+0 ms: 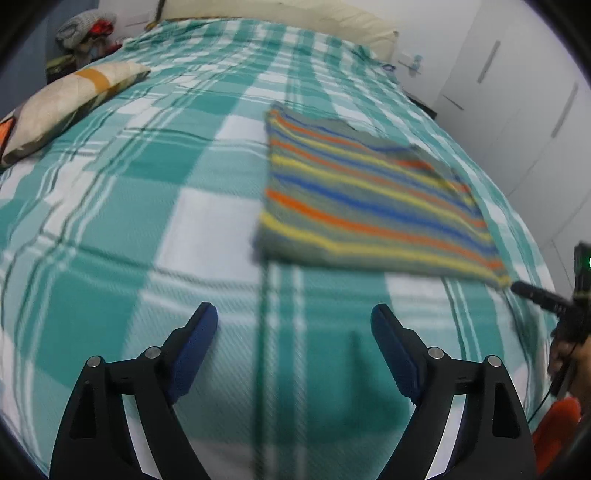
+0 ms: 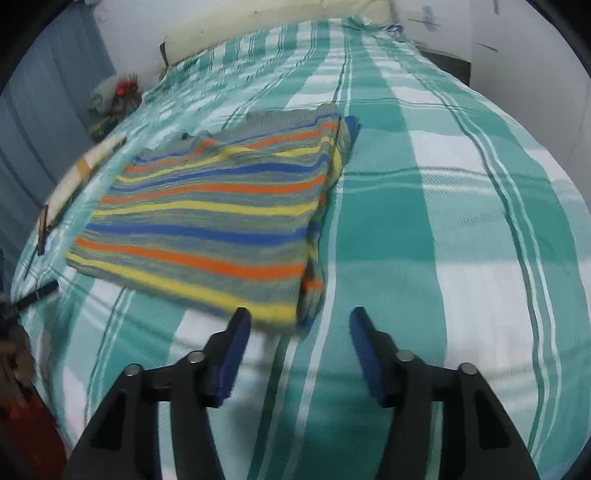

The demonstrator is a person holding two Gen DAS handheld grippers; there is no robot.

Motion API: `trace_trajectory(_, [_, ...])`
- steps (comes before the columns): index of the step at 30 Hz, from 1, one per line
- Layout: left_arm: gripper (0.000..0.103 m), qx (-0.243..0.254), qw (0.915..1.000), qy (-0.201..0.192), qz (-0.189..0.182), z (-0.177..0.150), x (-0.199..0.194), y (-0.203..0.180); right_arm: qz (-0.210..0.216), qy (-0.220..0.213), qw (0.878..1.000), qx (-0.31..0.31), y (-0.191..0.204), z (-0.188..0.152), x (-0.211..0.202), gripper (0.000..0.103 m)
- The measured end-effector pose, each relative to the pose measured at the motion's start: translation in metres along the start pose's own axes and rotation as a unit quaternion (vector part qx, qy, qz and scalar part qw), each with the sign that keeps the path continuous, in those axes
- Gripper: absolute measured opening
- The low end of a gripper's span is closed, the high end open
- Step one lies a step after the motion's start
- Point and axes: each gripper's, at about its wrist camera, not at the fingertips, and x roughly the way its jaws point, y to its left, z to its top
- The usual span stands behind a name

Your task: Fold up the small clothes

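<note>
- Right now I am holding both tongs spread wide and pinching nothing: the left gripper is hovering over bare bedspread, and the right gripper is hovering at the near corner of the striped garment.
- Judging by how the garment is lying, already doubled into a neat rectangle with layers showing along its right edge, I am reckoning the step in hand is either one more fold or simply backing off.
- If I am folding again, I am planning to take the near corner through all its layers with the right tongs, bite the other near corner with the left, and carry both over together so the stripes are lining up and the hem is not dragging.
- Relative to the garment, the right tongs are sitting just beside its near right corner, with the left finger close to the yellow hem; whether it is touching, I cannot tell through the blur.
- The left tongs are standing near the garment's near left corner, short of it and slightly to its left, apart from the cloth.
- Beyond the garment, a patterned pillow is lying well to its left, and a cream headboard cushion is running along the far end behind it.
</note>
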Motion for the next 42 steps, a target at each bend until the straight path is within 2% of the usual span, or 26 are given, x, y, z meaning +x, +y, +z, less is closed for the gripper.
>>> trace_trajectory(4, [0.088, 0.019, 0.9992, -0.012, 0.032, -0.005, 0.017, -0.007, -0.01, 0.008, 1.0, -0.003, 0.002, -0.014, -0.006, 0.058])
trace_trajectory(7, [0.091, 0.031, 0.9988, -0.013, 0.035, -0.013, 0.027, -0.004, 0.0, -0.006, 1.0, 0.021, -0.003, -0.009, -0.015, 0.058])
trace_trajectory(9, [0.095, 0.045, 0.9982, -0.023, 0.033, -0.021, 0.027, -0.006, 0.003, -0.017, 0.999, 0.03, -0.009, 0.006, -0.018, 0.058])
trace_trajectory(12, [0.099, 0.058, 0.9973, -0.03, 0.033, -0.026, 0.03, -0.009, 0.0, -0.047, 0.999, 0.025, -0.015, 0.052, -0.022, 0.058])
trace_trajectory(13, [0.1, 0.057, 0.9974, -0.031, 0.031, -0.026, 0.031, -0.009, 0.003, -0.053, 0.998, 0.015, -0.017, 0.077, -0.018, 0.058])
trace_trajectory(17, [0.101, 0.054, 0.9977, -0.034, 0.023, -0.027, 0.031, -0.007, 0.026, -0.031, 0.999, -0.026, -0.009, 0.152, 0.017, 0.057])
trace_trajectory(19, [0.101, 0.053, 0.9977, -0.037, 0.021, -0.028, 0.031, -0.007, 0.034, -0.007, 0.996, -0.084, 0.018, 0.186, 0.047, 0.049])
trace_trajectory(22, [0.102, 0.052, 0.9978, -0.038, 0.015, -0.029, 0.031, -0.007, 0.021, 0.019, 0.987, -0.158, 0.064, 0.21, 0.09, 0.044])
trace_trajectory(24, [0.102, 0.051, 0.9979, -0.038, 0.012, -0.029, 0.031, -0.007, 0.012, 0.031, 0.98, -0.195, 0.085, 0.212, 0.115, 0.044])
trace_trajectory(26, [0.102, 0.049, 0.998, -0.039, 0.009, -0.029, 0.031, -0.006, 0.012, 0.072, 0.968, -0.238, 0.099, 0.208, 0.145, 0.043])
trace_trajectory(27, [0.102, 0.048, 0.998, -0.04, 0.007, -0.03, 0.03, -0.006, 0.0, 0.097, 0.959, -0.265, 0.107, 0.202, 0.161, 0.033])
trace_trajectory(28, [0.102, 0.048, 0.998, -0.04, 0.006, -0.03, 0.03, -0.005, 0.0, 0.106, 0.955, -0.277, 0.108, 0.198, 0.167, 0.014])
trace_trajectory(29, [0.102, 0.047, 0.9981, -0.041, 0.005, -0.03, 0.03, -0.005, 0.007, 0.107, 0.954, -0.281, 0.109, 0.198, 0.167, 0.006])
trace_trajectory(30, [0.102, 0.046, 0.9981, -0.041, 0.004, -0.03, 0.029, -0.005, 0.007, 0.102, 0.956, -0.275, 0.108, 0.201, 0.164, 0.004])
trace_trajectory(34, [0.102, 0.048, 0.9979, -0.042, 0.006, -0.031, 0.03, -0.006, 0.003, 0.054, 0.974, -0.219, 0.09, 0.222, 0.147, 0.003])
trace_trajectory(36, [0.102, 0.05, 0.9978, -0.043, 0.008, -0.031, 0.029, -0.006, 0.001, 0.047, 0.98, -0.191, 0.083, 0.228, 0.148, 0.003])
trace_trajectory(38, [0.102, 0.05, 0.9978, -0.043, 0.008, -0.031, 0.029, -0.006, -0.004, 0.056, 0.981, -0.187, 0.082, 0.225, 0.155, 0.004])
trace_trajectory(39, [0.102, 0.05, 0.9978, -0.043, 0.008, -0.031, 0.029, -0.006, -0.01, 0.063, 0.981, -0.185, 0.08, 0.223, 0.159, 0.009])
trace_trajectory(40, [0.102, 0.05, 0.9978, -0.043, 0.008, -0.031, 0.029, -0.007, -0.009, 0.064, 0.982, -0.176, 0.076, 0.223, 0.16, 0.021])
trace_trajectory(42, [0.102, 0.05, 0.9978, -0.043, 0.007, -0.03, 0.029, -0.007, -0.009, 0.049, 0.987, -0.151, 0.062, 0.225, 0.149, 0.03])
